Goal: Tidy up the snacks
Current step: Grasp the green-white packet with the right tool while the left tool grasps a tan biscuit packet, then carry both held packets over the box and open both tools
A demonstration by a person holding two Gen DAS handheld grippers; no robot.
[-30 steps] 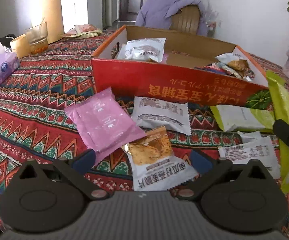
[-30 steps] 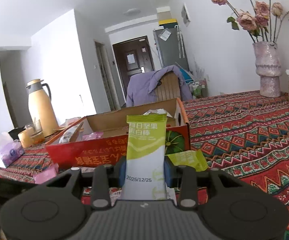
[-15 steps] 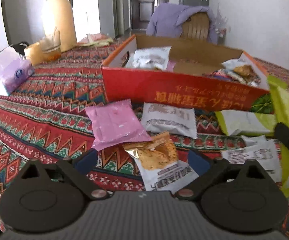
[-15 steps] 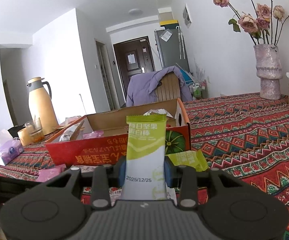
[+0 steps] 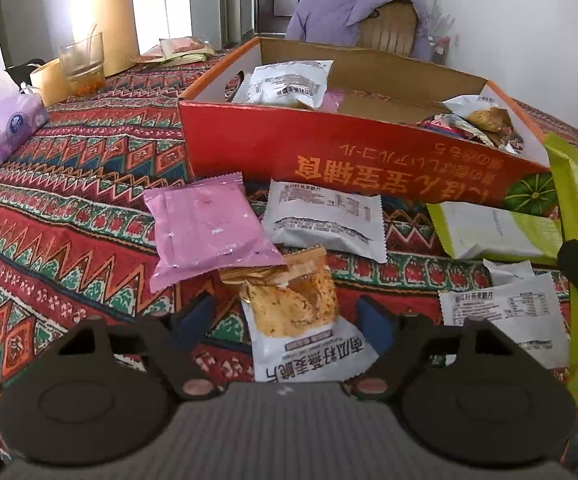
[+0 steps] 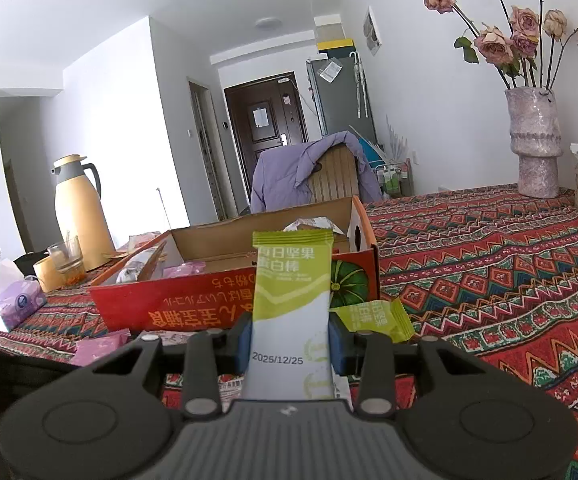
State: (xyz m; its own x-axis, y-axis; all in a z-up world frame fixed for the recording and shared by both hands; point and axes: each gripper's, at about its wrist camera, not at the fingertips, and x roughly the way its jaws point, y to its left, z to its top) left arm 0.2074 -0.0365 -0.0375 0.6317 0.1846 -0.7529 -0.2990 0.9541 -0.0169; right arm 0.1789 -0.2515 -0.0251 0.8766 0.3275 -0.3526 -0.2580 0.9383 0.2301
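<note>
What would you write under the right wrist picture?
Right gripper holds a green bar upright before the red box.

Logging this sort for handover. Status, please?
Right tongs shut on green-and-white snack bar packet, upright. Left tongs open around white crisp packet. Red cardboard box ahead, nothing between.

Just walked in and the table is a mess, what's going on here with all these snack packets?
Someone is sorting snacks into the red cardboard box. The right gripper is shut on a green and white nut bar, held upright in front of the box. The left gripper is open around a crisp packet on the patterned tablecloth. More packets lie loose nearby.
</note>
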